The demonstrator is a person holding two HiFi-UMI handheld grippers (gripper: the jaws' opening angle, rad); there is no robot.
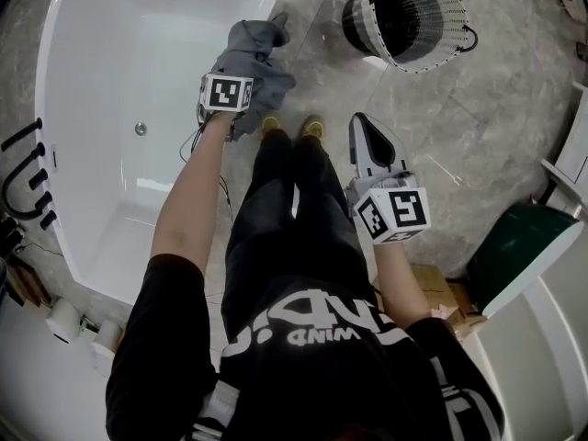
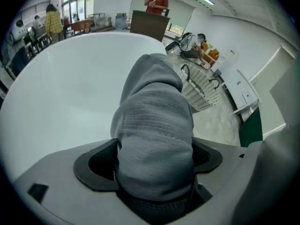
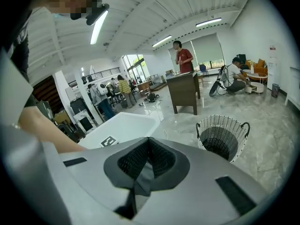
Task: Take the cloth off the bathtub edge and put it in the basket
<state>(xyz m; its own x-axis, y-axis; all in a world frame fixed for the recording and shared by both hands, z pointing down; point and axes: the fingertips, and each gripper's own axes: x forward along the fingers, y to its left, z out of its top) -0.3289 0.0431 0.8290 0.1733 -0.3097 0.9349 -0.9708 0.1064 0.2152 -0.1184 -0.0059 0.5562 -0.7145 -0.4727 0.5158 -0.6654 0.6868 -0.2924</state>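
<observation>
The left gripper (image 2: pixel 154 165) clamps the grey cloth (image 1: pixel 260 44) over the tub's (image 1: pixel 138 62) right edge, apparently ready to carry it to the basket (image 1: pixel 409 16), far right. The right gripper (image 1: pixel 372 145) hangs closed, empty, out of the way.

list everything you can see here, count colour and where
cloth: one, grey, over the bathtub's right edge, clamped in the left gripper
bathtub: one, white, on the person's left
basket: one, white wire with dark inside, on the floor ahead to the right
floor: grey marble tiles
green panel: one, white-edged, far right
cardboard box: one, brown, beside the person's right arm
cabinet: one, dark brown, in the room behind
bystanders: several, in the background
shoes: two, yellow, beside the tub
left gripper: grey, jaws shut on the cloth
right gripper: grey, jaws together, empty
</observation>
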